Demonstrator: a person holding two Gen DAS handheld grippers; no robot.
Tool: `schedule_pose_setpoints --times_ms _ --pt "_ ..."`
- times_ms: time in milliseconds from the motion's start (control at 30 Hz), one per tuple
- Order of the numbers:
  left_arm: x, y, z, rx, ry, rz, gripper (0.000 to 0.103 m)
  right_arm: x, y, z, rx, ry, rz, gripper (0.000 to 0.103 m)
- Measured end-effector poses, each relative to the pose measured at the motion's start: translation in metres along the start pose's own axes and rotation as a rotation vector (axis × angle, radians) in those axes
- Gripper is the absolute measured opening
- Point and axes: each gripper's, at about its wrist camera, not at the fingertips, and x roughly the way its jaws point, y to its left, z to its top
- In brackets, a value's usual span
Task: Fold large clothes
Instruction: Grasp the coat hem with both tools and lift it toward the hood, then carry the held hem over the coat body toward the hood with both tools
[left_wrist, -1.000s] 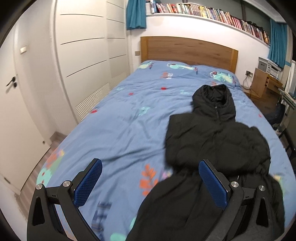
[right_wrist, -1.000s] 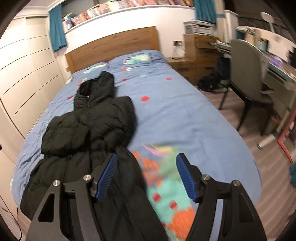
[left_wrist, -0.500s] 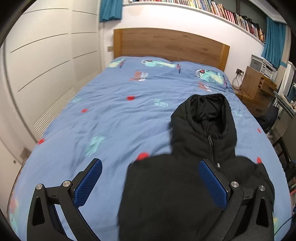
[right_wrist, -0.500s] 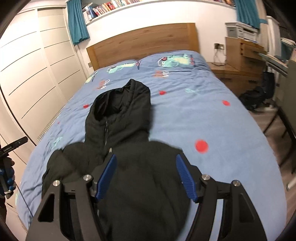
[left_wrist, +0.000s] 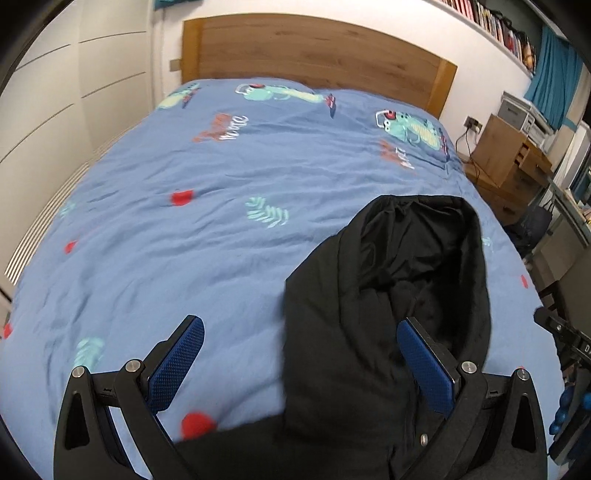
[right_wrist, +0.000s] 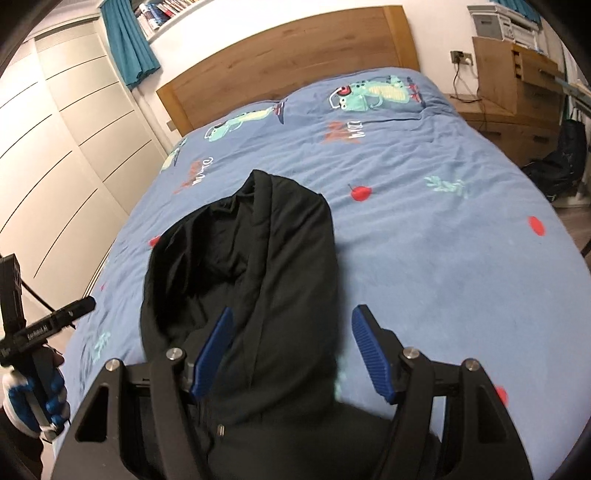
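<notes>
Both fisheye views were evenly lit by soft indoor light, without harsh shadows or glare. Straight lines bowed strongly toward dark, vignetted corners. Motion blur smeared the lower blue bedcover (left_wrist: 155, 229) and the black jacket's (right_wrist: 266, 258) near edge; its folds lost detail.

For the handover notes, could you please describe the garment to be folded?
Start from the wooden headboard and the blue cartoon-print duvet. On it lies a black hooded puffer jacket, hood towards the headboard; it is the duvet's only dark, bulky thing.
</notes>
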Motion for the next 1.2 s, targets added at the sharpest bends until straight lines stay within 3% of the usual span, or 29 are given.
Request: schedule_pose_setpoints --times_ms 367,433,500,567,667,733,800,1200 --pt "0.101 -0.005 0.018 -0.021 0.078 -0.017 0.102 0.105 -0.017 0.032 0.044 0.044 0.03 0.068" --pt "0.113 -0.006 0.016 -0.029 0.102 -0.036 0.092 0.117 -0.021 0.032 0.067 0.056 0.048 0.068" --pt "0.122 -0.007 0.014 -0.039 0.141 -0.074 0.065 0.129 -0.025 0.033 0.103 0.083 0.075 0.068" --pt "0.128 -0.007 0.011 -0.041 0.165 -0.092 0.048 0.137 -0.028 0.033 0.139 0.105 0.094 0.068" --pt "0.126 -0.008 0.007 -0.037 0.172 -0.092 0.024 0.139 -0.024 0.035 0.124 0.11 0.099 0.055" --pt "0.121 -0.007 0.005 -0.047 0.17 -0.095 0.014 0.138 -0.02 0.036 0.096 0.125 0.101 0.022" --pt "0.112 -0.006 0.003 -0.045 0.158 -0.086 0.009 0.132 -0.016 0.036 0.079 0.127 0.098 0.012" --pt "0.013 -0.01 -0.023 -0.019 0.047 -0.134 0.006 0.035 0.016 0.018 -0.041 0.046 0.124 0.006"
